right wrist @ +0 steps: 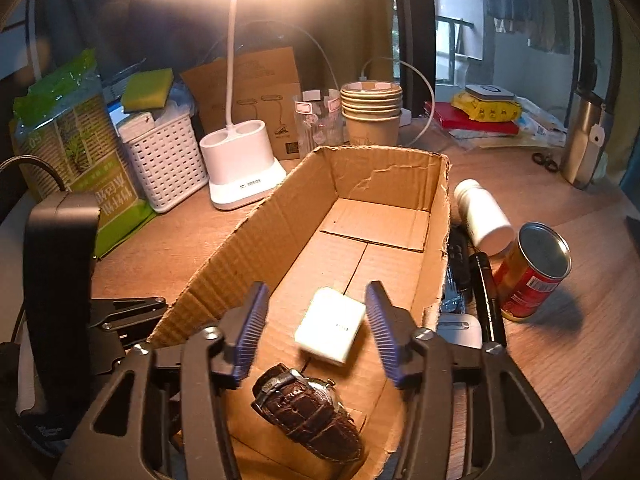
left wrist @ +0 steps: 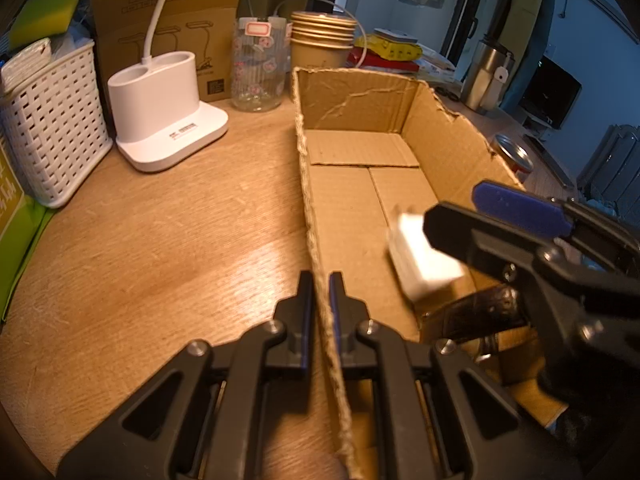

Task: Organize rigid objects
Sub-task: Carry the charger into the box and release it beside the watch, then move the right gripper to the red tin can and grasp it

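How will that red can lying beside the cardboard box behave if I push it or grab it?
The red can looks tilted on the table, leaning toward the black flashlight, so a nudge would probably roll or tip it. Its round metal wall looks stiff, likely firm in the fingers, though smooth and perhaps slippery. Its weight cannot be judged.

An open cardboard box (right wrist: 384,184) with torn edges sits on the desk (right wrist: 560,320). Inside it, a white charger block (right wrist: 330,326) appears blurred and tilted above the floor near the front, beside a wristwatch (right wrist: 308,412) with a brown leather strap lying on its side. Outside the box, along its right wall, lie a white pill bottle (right wrist: 484,216) on its side, a tilted red can (right wrist: 532,272) and a black tube (right wrist: 486,296).
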The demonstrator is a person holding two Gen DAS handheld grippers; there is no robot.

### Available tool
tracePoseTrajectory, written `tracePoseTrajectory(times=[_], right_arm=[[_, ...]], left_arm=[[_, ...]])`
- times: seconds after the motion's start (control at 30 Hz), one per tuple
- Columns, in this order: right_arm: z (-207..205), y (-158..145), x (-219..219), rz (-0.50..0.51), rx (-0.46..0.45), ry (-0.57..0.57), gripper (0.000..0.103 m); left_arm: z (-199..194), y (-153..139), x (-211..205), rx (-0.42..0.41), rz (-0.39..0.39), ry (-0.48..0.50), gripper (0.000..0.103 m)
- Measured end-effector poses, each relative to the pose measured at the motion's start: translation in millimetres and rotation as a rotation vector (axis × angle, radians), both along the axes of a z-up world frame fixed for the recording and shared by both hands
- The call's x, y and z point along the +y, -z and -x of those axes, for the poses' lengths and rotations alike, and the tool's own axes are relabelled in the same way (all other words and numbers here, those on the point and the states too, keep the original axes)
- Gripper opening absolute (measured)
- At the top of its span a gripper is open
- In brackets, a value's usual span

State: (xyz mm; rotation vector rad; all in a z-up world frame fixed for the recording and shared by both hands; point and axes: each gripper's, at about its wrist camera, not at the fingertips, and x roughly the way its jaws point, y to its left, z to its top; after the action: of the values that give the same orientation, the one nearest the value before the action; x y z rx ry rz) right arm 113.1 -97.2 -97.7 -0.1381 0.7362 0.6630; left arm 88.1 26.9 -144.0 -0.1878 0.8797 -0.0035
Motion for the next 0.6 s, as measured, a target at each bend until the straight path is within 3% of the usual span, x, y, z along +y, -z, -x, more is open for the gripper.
tracePoseTrajectory(times=[0.6], right_arm=[[-13, -22, -73, -0.072, -0.059, 0.201, 0.060]], left_arm=[[0, -1, -2, 0.000, 0.003, 0.000, 0.008]])
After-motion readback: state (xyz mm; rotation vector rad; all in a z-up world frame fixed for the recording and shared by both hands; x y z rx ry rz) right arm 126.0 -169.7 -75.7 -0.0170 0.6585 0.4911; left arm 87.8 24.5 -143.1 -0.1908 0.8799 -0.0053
